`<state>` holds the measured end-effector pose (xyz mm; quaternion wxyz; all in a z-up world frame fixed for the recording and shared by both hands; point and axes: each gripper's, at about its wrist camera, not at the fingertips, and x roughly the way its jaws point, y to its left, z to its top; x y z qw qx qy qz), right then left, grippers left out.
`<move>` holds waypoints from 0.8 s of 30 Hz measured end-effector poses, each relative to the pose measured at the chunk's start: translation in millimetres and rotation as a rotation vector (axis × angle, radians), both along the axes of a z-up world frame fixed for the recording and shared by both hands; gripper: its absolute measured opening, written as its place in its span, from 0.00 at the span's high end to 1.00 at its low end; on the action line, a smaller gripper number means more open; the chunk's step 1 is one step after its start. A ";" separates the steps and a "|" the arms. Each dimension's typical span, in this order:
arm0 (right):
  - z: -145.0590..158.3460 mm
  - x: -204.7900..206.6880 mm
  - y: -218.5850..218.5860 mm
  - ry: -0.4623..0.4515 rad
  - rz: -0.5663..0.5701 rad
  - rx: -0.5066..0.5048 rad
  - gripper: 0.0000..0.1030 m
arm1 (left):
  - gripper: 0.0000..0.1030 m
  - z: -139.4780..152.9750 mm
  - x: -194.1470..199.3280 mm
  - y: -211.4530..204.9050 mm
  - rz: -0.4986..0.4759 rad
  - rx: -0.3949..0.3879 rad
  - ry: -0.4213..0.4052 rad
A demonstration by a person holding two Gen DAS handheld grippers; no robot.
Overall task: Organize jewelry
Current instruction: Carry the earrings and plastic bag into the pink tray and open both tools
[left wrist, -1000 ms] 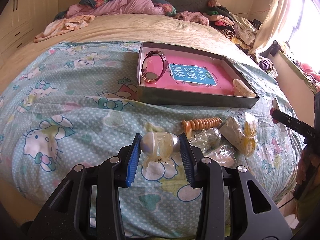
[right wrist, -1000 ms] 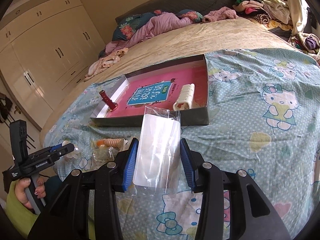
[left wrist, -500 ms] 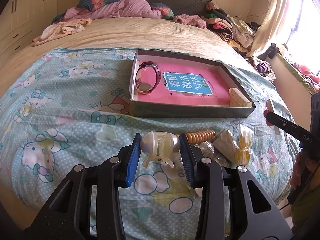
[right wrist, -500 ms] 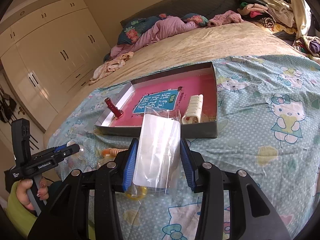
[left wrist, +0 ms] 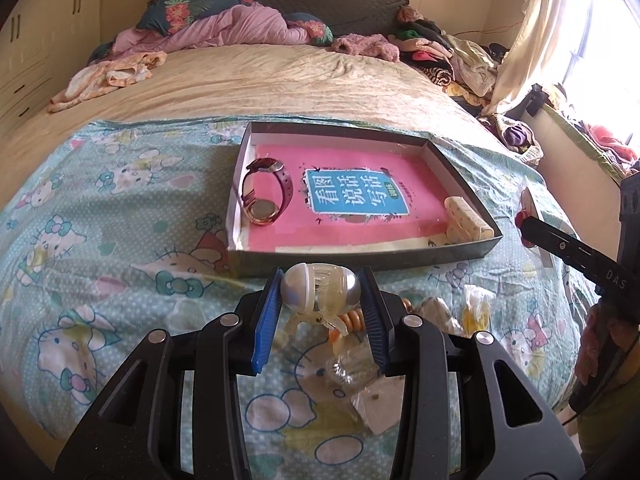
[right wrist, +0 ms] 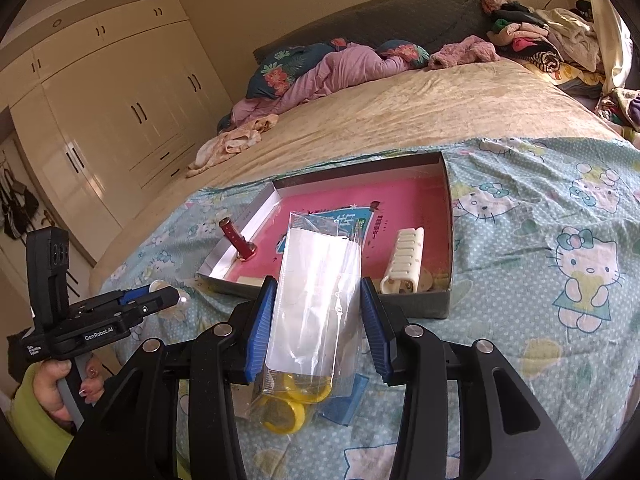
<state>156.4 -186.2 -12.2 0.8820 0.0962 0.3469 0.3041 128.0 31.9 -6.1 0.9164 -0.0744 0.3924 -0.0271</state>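
Black claw, blue finger pads, silver screws, lime-green sleeve, painted nails

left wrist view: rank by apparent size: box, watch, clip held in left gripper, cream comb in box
1. box
2. clip in left gripper, inflated by nearness to camera
3. watch, close to the clip; order unsure
4. cream comb

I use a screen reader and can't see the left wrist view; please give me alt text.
The left gripper holds a pale hair clip above a Hello Kitty sheet, facing a box lined in pink. A watch and a cream clip lie inside.
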 end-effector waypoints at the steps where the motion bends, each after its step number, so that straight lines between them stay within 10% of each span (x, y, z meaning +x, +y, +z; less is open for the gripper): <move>1: 1.9 1.9 0.4 -0.004 -0.001 0.003 0.61 | 0.71 0.6 3.8 -1.1 -0.003 0.001 -0.001; 24: 22.2 69.7 29.4 -0.047 0.013 -0.017 0.61 | 0.71 -8.7 86.3 -15.9 -0.036 0.007 0.026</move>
